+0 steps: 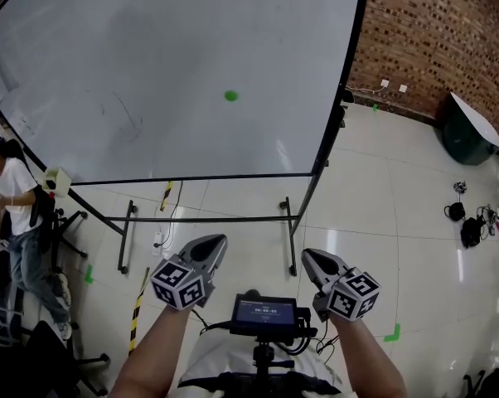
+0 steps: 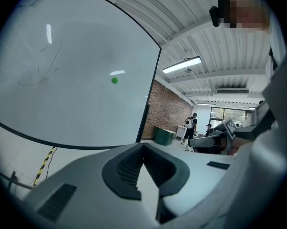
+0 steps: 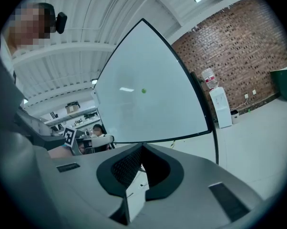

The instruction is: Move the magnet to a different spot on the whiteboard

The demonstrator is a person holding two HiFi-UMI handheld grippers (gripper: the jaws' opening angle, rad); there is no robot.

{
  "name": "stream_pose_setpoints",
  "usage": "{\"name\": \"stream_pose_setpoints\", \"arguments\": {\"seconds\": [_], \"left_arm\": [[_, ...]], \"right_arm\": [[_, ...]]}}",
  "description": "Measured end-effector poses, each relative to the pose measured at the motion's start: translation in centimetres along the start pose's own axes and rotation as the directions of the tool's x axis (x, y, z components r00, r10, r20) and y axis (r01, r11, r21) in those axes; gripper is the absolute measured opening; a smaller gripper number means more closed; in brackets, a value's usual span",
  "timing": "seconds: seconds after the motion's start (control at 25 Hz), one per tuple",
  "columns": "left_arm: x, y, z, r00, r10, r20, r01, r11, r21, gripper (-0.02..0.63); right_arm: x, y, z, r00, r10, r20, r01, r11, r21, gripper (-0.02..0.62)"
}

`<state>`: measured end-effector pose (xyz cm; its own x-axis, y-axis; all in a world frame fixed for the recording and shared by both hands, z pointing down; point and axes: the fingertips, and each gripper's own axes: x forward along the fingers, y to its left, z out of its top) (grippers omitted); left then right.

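Head view: magnet (image 1: 230,95) on whiteboard (image 1: 133,65), well beyond left gripper (image 1: 218,241).

**Three cameras, all facing your whiteboard (image 1: 150,73)**

Your head camera stands well back and looks forward and steeply down. It takes in the whole board on its stand, the floor (image 1: 382,206) in front of it and the brick wall (image 1: 432,31) at the right. The left tool (image 1: 216,243) and right tool (image 1: 312,257) sit at the bottom edge. Each tool's camera rides close behind its own jaws, which fill the lower half of the frame, and looks along them at the distant board. The left gripper view sees the board from the left side and the right gripper view from the right. All three views share the board's face with the green magnet (image 1: 230,95) and the brick wall. Each tool camera also catches the other tool at its inner edge.
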<state>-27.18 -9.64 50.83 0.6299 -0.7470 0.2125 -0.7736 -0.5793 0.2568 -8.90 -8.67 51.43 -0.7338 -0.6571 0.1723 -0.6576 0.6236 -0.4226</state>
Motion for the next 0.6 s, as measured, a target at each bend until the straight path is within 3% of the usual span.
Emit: {"name": "stream_pose_setpoints", "arguments": {"seconds": [0.36,0.6], "left_arm": [[1.7,4.1,1.2,1.0,-0.003,0.004,0.003,1.0,0.006,0.019],[3.7,5.5,4.0,1.0,0.028,0.014,-0.029,0.993,0.112,0.02]], "right_arm": [[5.0,-2.2,1.8,1.0,0.001,-0.027,-0.002,1.0,-0.018,0.032],[6.5,-3.0,3.9,1.0,0.007,0.001,-0.007,0.999,-0.033,0.032]]}}
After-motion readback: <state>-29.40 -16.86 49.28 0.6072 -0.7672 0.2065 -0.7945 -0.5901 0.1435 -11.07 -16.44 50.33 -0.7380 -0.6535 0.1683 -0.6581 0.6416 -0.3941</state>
